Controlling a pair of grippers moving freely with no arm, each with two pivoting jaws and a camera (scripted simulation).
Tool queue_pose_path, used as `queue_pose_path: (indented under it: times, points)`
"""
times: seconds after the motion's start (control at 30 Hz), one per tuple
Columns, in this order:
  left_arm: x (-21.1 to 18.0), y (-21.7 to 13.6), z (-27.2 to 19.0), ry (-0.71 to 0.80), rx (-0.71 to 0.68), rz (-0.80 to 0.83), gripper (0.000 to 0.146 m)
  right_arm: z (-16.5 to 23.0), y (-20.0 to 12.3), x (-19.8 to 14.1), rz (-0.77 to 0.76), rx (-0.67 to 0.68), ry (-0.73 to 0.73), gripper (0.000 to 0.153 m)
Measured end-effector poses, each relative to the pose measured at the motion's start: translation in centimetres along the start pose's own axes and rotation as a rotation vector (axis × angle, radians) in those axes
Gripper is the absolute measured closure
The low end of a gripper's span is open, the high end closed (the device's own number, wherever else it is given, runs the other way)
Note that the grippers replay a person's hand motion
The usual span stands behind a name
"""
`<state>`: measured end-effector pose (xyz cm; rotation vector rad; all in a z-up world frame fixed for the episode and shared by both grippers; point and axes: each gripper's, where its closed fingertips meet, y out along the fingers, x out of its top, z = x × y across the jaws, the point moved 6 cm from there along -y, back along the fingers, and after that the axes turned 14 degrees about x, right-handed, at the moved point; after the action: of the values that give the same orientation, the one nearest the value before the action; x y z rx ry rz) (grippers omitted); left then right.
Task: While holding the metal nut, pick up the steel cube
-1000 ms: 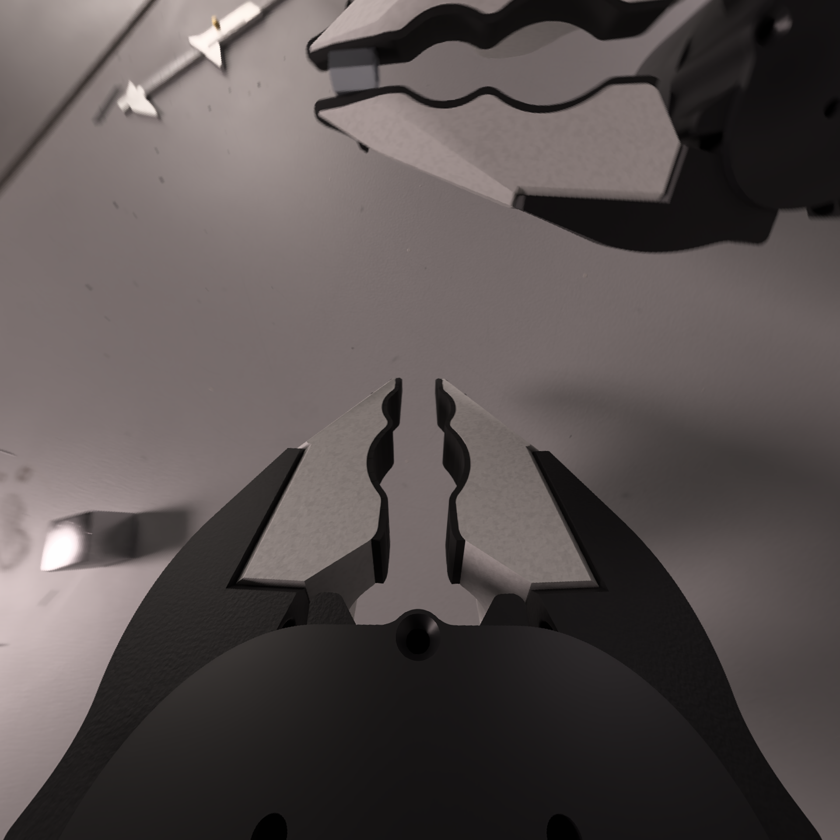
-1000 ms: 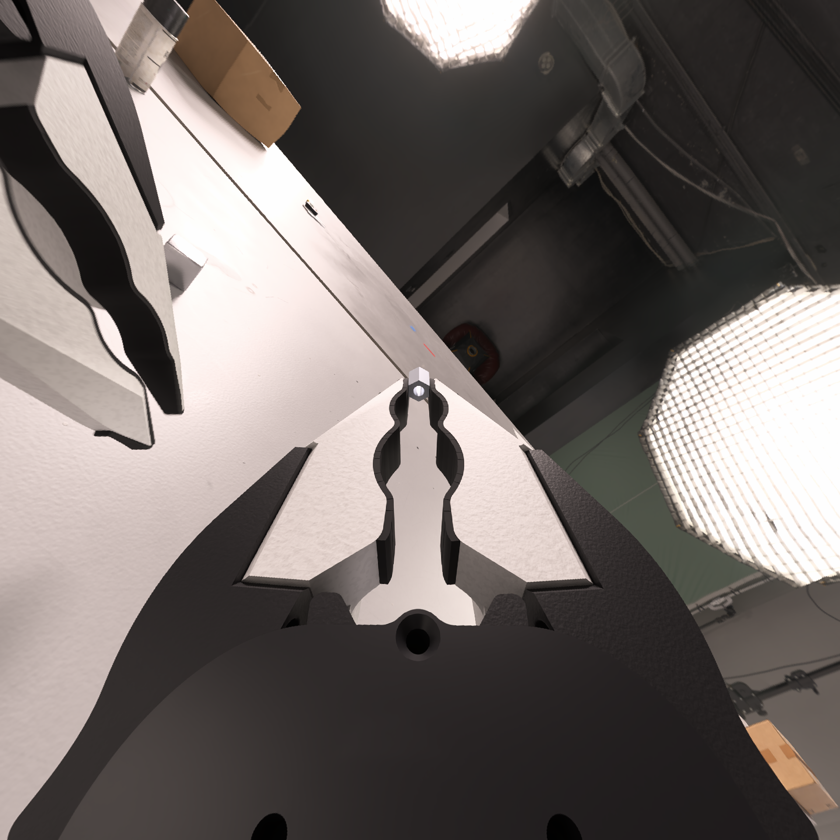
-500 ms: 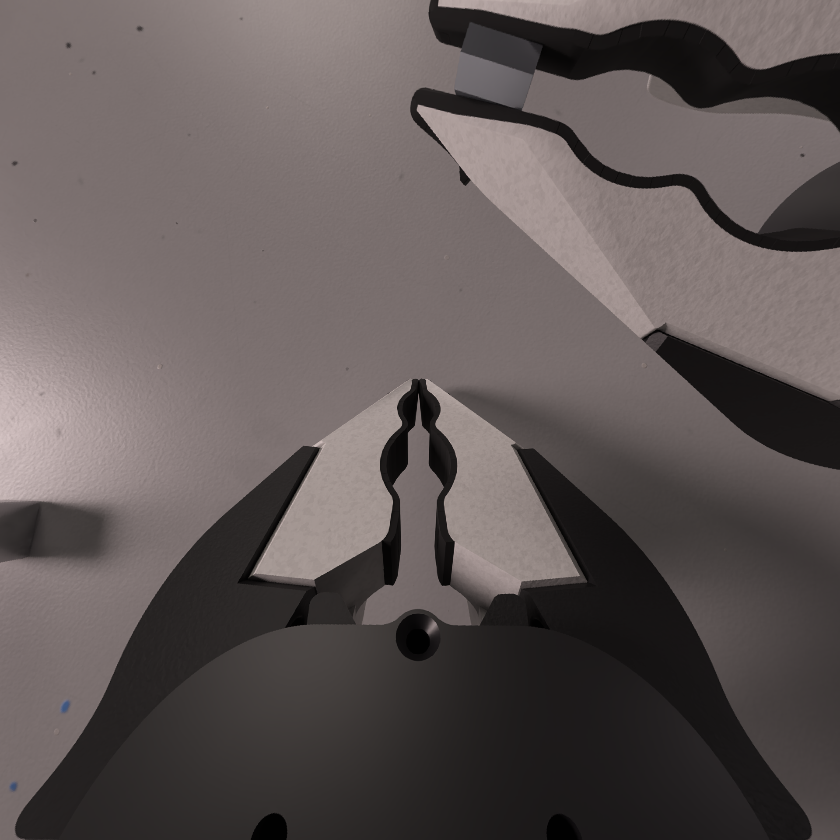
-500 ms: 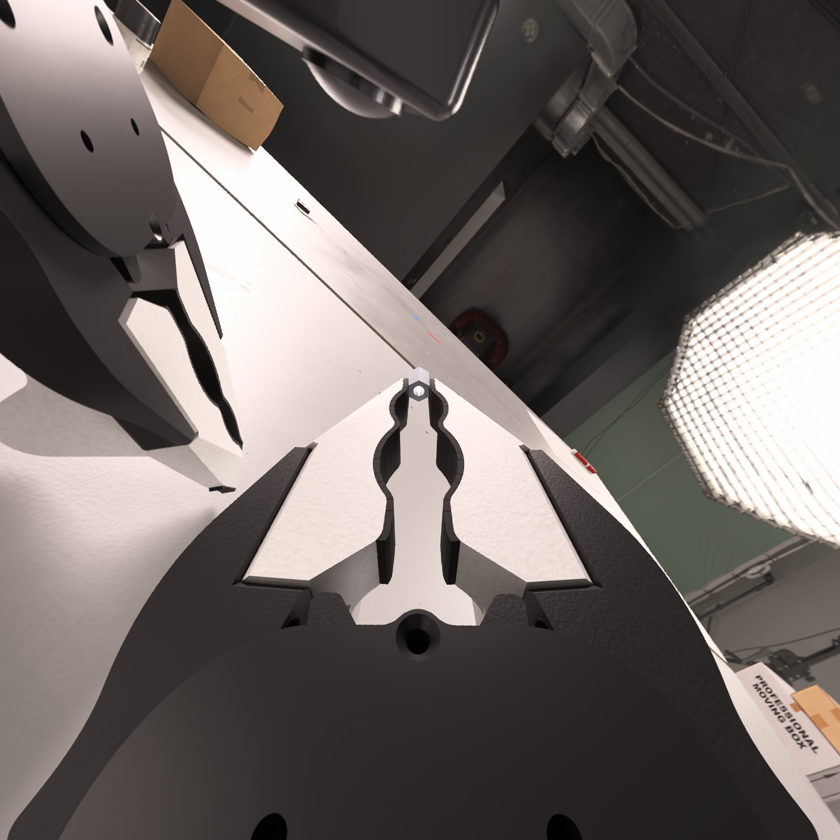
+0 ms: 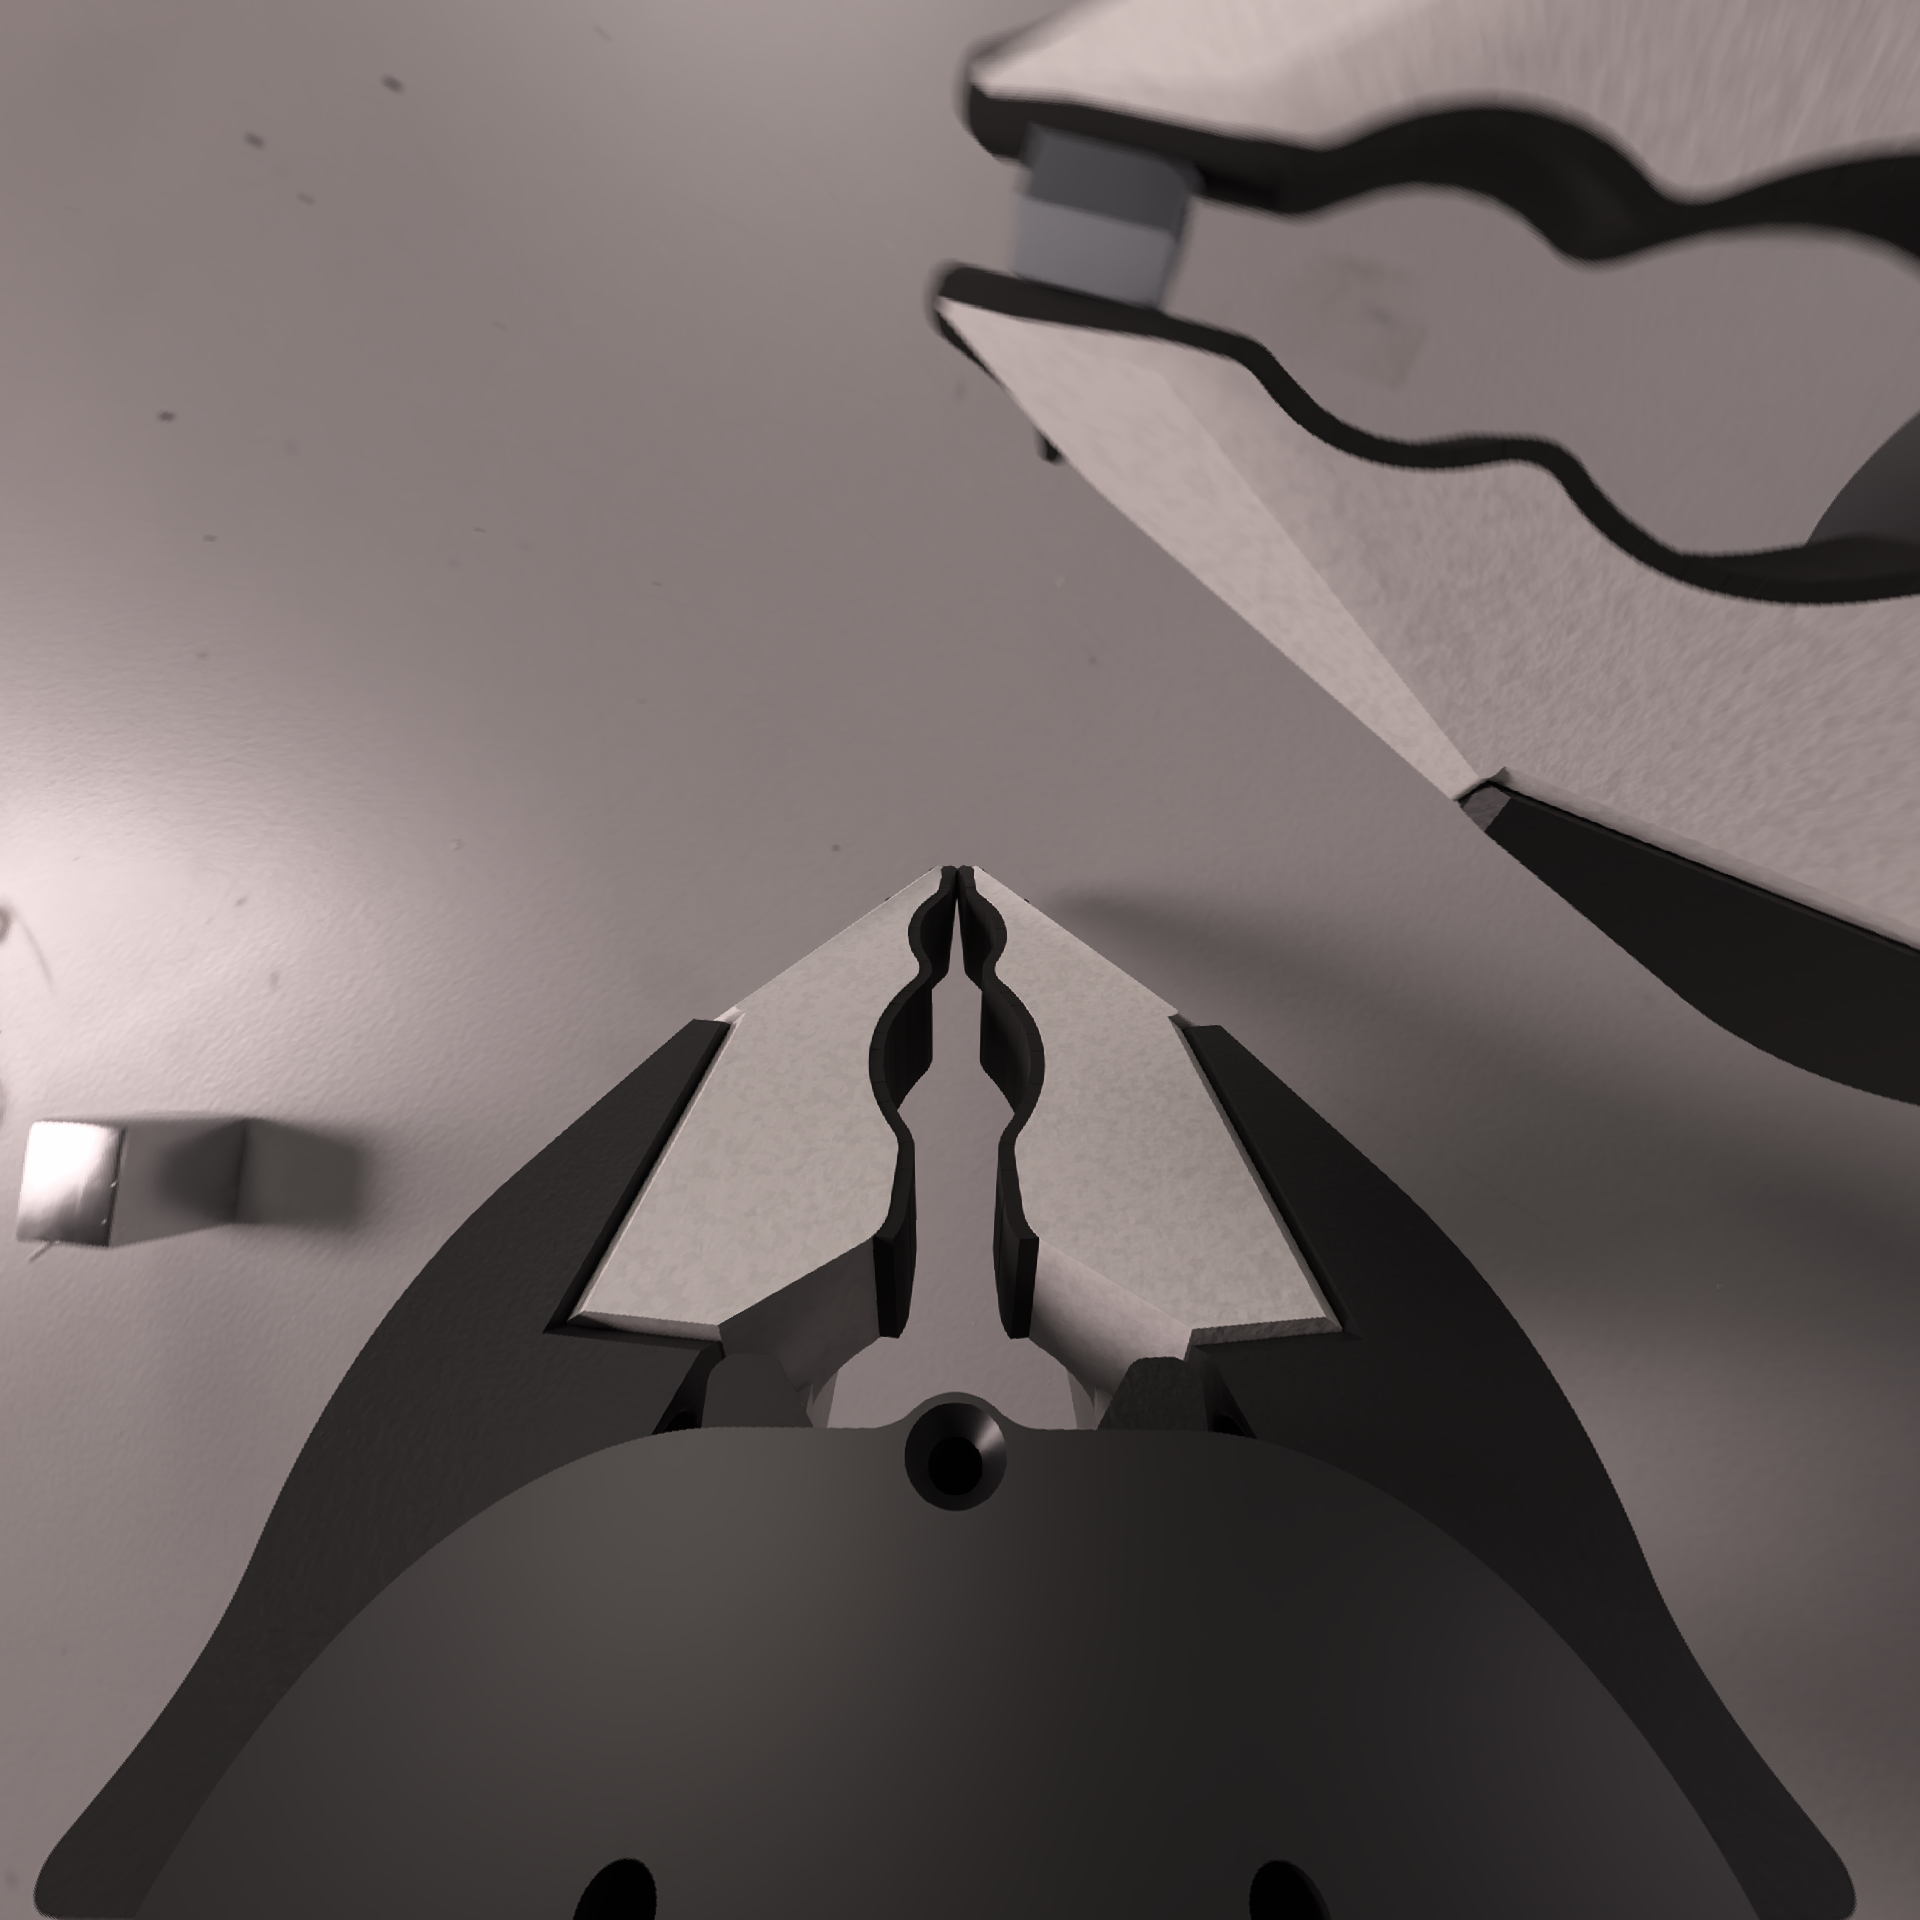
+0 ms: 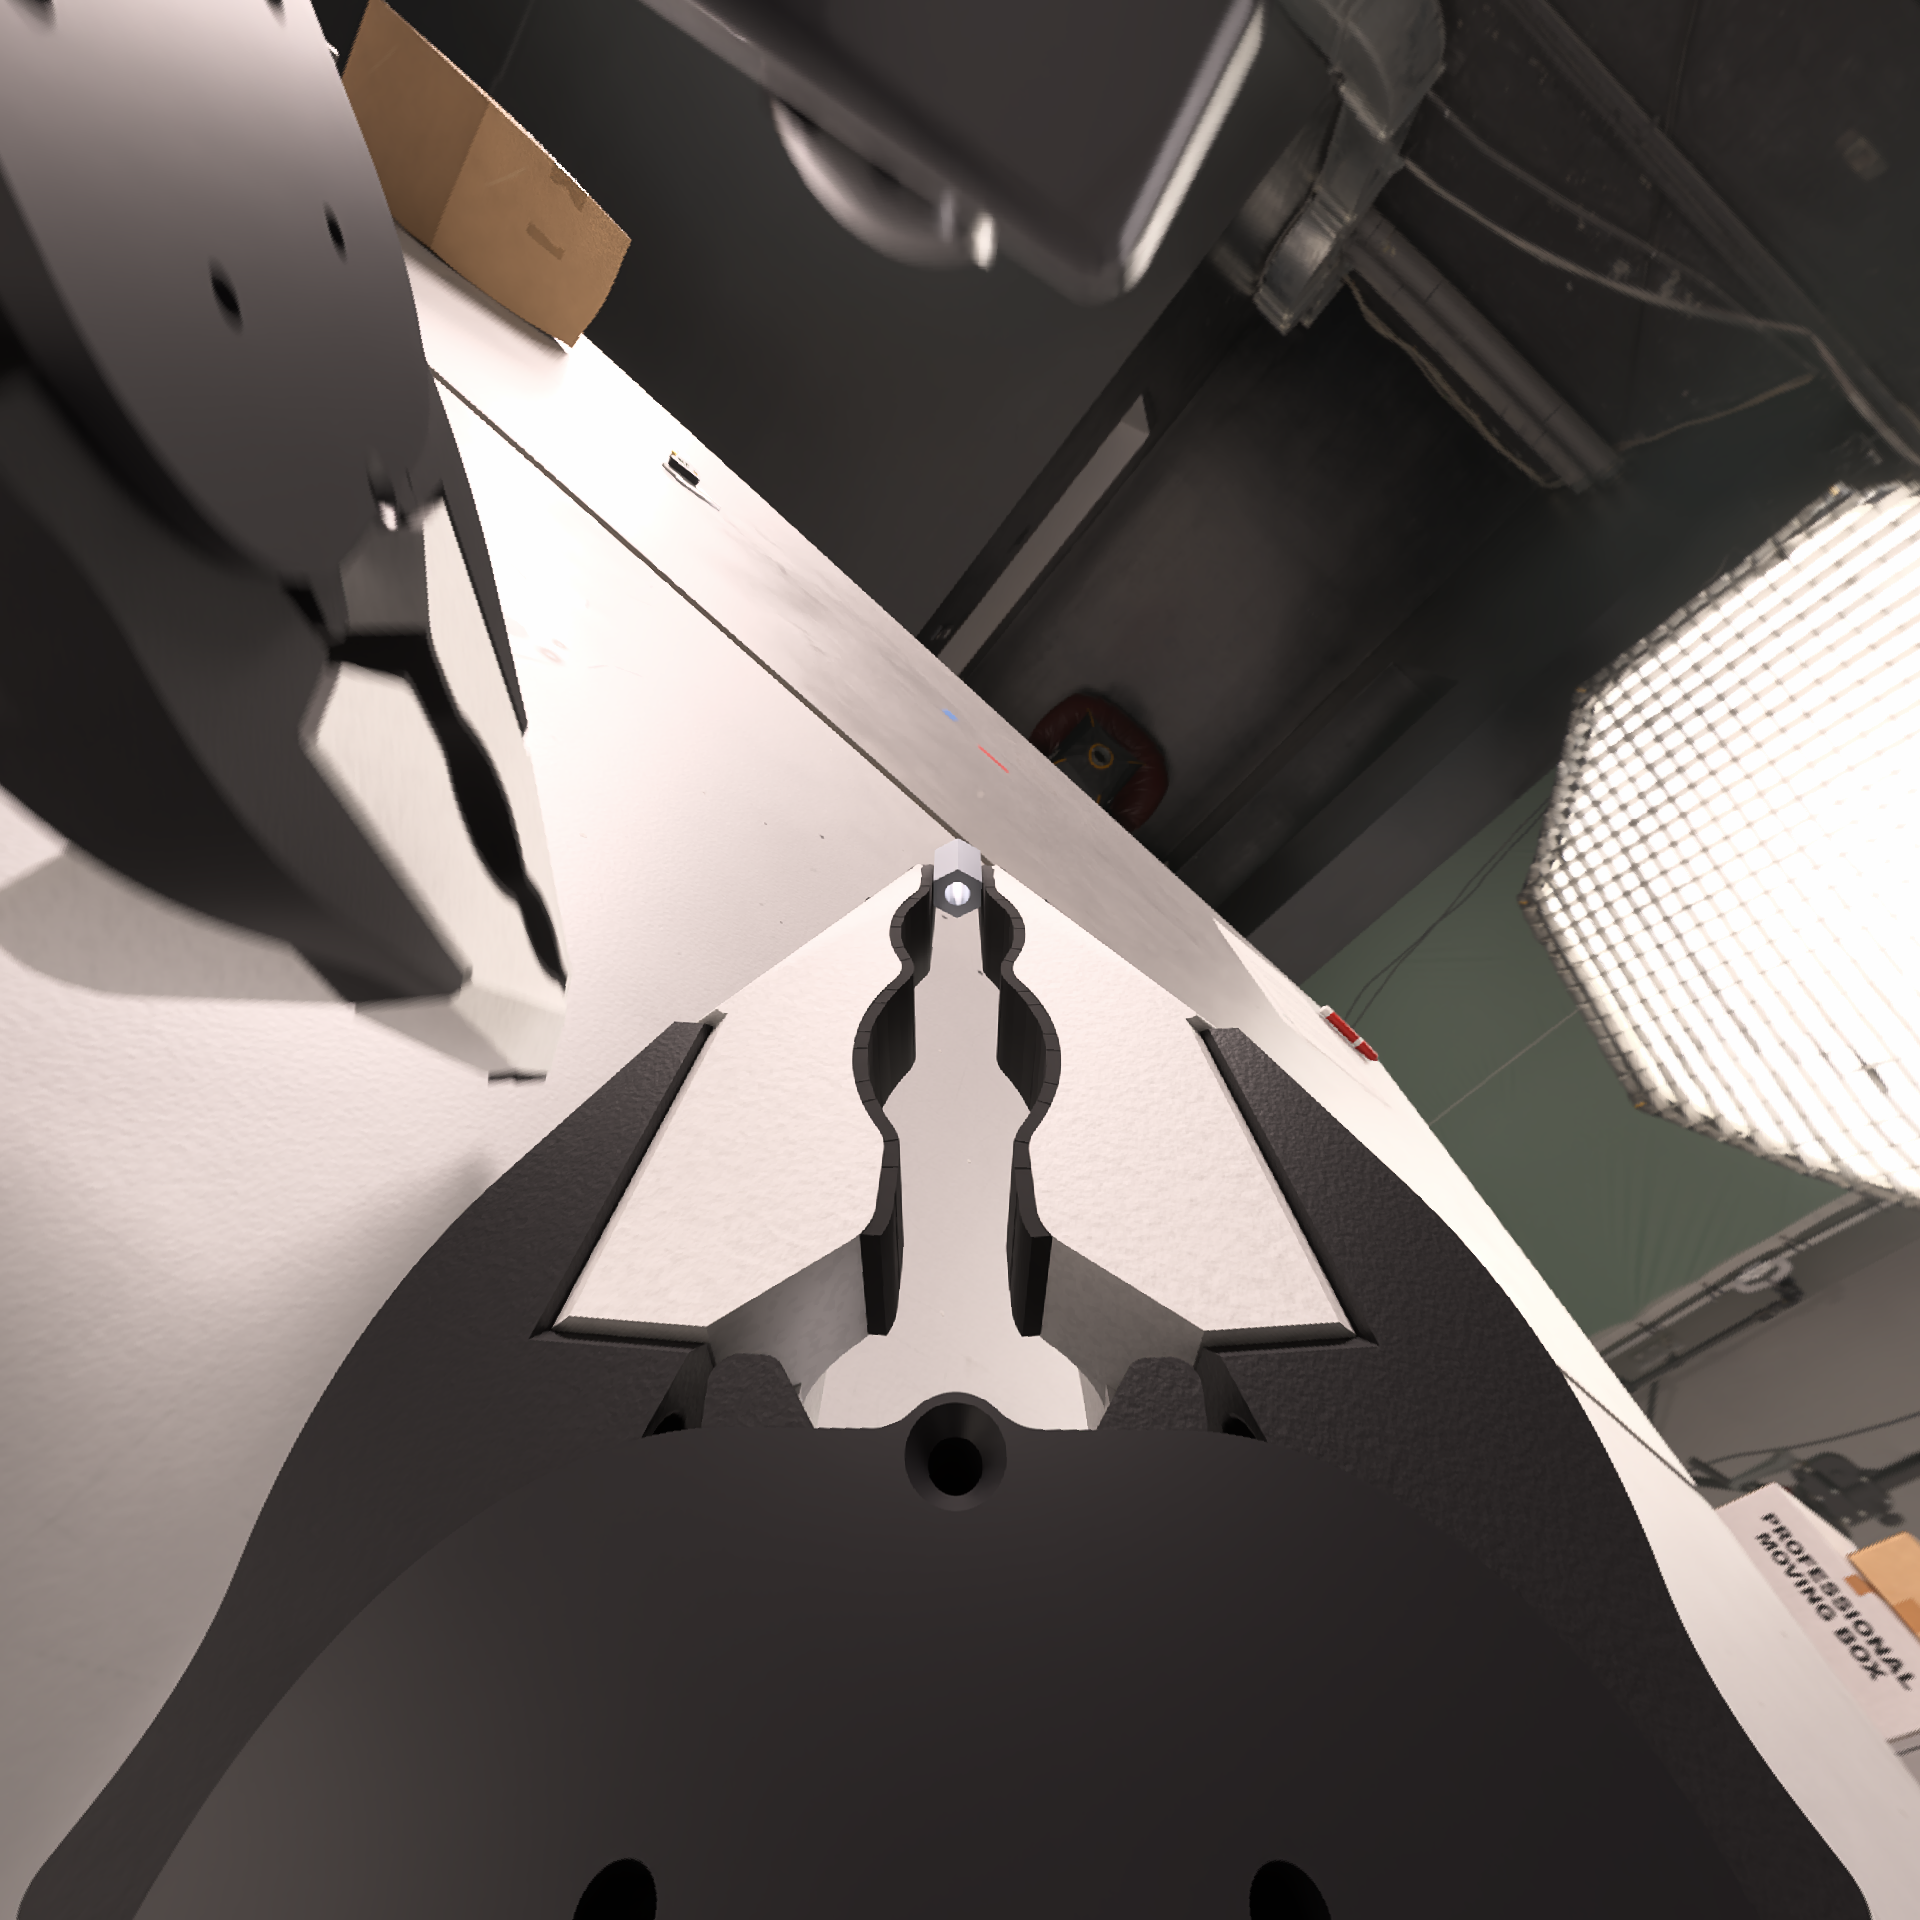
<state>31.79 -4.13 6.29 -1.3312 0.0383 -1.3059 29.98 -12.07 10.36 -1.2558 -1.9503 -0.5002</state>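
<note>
Right tool: the black two-finger tool with pale pads (image 6: 957,902) is nearly closed, its tips pinching the small hexagonal metal nut (image 6: 954,890); seen from the left wrist at 1 o'clock, the nut (image 5: 1099,227) sits between the tips.
Left tool: the matching black tool (image 5: 957,902) has its tips pressed together and holds nothing.
Steel cube: the shiny square-faced block (image 5: 135,1195) lies on the grey worktop (image 5: 520,571) at 9 o'clock of the left tool, well apart from its tips.
Step in hand: nut secured; cube not yet grasped, by my reading.
Next move: the left tool likely must open, swing toward 9 o'clock and straddle the cube.
</note>
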Motion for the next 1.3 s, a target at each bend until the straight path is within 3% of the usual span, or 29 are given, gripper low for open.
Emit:
queue_pose_path:
  times: [0.1, 0.23, 0.5, 0.77, 1.0, 1.3]
  points:
    - [0.1, -1.5, 1.5, -0.086, 0.016, -0.072, 0.146, 0.2, 0.0, 0.1, 0.004, -0.002, -0.033, 0.145]
    - [-0.4, -2.4, 1.6, -0.048, 0.040, -0.049, 0.146, 0.3, 0.1, 0.3, 0.009, -0.003, -0.066, 0.145]
    - [-0.7, -0.7, 0.1, 0.000, 0.047, 0.003, 0.146, 0.8, -0.3, 0.9, 0.012, -0.010, -0.146, 0.145]
    - [-0.8, 0.0, -0.4, 0.040, 0.085, 0.002, 0.146, 0.6, -0.2, 0.6, 0.029, -0.012, -0.127, 0.145]
    - [0.0, -1.8, 1.4, -0.050, 0.075, -0.109, 0.146, 0.7, -0.2, 0.6, 0.034, -0.015, -0.147, 0.145]
    - [-0.5, -0.3, -0.4, 0.009, 0.001, -0.031, 0.146, 0.7, -0.2, 0.5, 0.033, -0.017, -0.129, 0.145]
